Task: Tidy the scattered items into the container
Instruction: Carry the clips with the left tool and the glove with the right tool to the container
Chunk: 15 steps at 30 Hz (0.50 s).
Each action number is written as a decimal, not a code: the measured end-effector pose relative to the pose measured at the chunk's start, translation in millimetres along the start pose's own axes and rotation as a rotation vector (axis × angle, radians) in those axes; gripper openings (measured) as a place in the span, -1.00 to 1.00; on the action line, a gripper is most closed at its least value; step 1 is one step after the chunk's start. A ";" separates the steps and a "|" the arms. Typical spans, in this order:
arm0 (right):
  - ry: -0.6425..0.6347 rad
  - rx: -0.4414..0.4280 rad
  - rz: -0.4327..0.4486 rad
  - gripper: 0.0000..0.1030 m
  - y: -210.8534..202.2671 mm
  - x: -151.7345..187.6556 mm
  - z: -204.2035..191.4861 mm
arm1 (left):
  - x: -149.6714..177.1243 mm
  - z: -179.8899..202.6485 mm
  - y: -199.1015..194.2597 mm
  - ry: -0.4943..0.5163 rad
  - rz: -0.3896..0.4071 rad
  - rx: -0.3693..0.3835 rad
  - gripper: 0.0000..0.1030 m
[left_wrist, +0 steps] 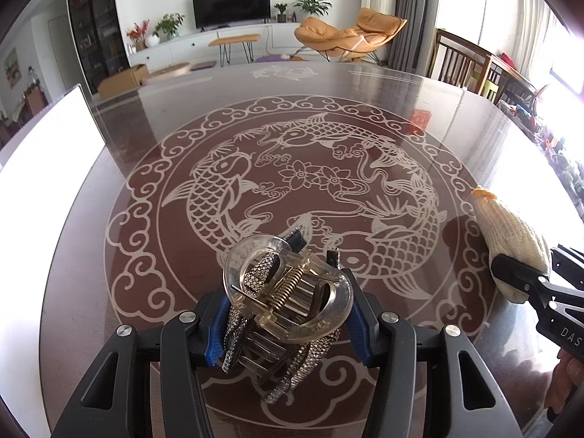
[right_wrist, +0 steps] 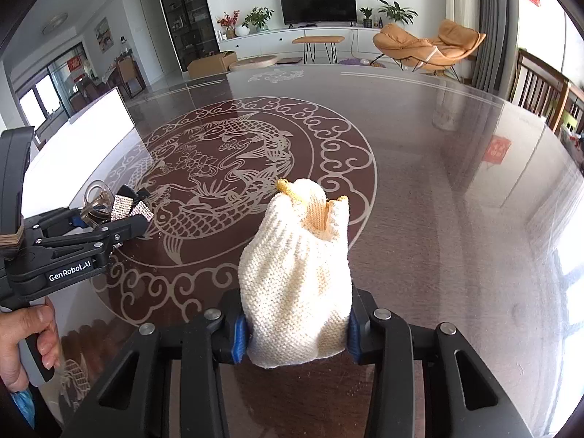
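The left gripper has its jaws clamped on a hair clip and the right gripper on a knitted glove, both above the bench, with the white container at far left, nearer the left hand.

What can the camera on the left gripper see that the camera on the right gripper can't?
Only the left wrist view shows the hair claw clip up close, with its clear body, metal spring and rhinestone strips, squeezed between the left gripper's blue-padded fingers.

Only the right wrist view shows the person's hand holding the left gripper's handle, and the knitted glove's yellow cuff up close between the right gripper.

Both show the fish-patterned table, the white container, the television and the orange lounge chair.
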State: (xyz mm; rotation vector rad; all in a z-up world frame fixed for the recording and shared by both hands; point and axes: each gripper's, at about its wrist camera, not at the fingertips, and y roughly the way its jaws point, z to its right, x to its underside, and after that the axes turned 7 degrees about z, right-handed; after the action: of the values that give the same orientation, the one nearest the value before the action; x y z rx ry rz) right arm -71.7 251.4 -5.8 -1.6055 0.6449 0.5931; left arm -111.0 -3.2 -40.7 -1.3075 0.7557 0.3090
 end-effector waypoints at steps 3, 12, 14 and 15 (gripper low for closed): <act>0.034 -0.011 0.057 -0.22 -32.0 -4.1 0.5 | -0.1 -15.4 -15.9 -0.068 0.003 0.056 0.02; -0.043 -0.139 0.034 -0.22 -44.7 -10.7 -88.3 | -14.3 -84.1 -119.0 -0.116 0.114 0.086 0.02; -0.086 -0.214 0.059 -0.22 -49.2 -34.5 -132.5 | -33.2 -126.0 -156.3 -0.121 0.166 0.035 0.02; -0.113 -0.254 0.075 -0.22 -51.7 -50.6 -158.2 | -42.7 -150.4 -172.2 -0.127 0.181 0.002 0.02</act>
State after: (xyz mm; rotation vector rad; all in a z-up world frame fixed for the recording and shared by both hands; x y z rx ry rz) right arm -68.9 103.3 85.6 -1.7736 0.5643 0.8422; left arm -87.0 -181.6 106.5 -1.2080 0.7672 0.5319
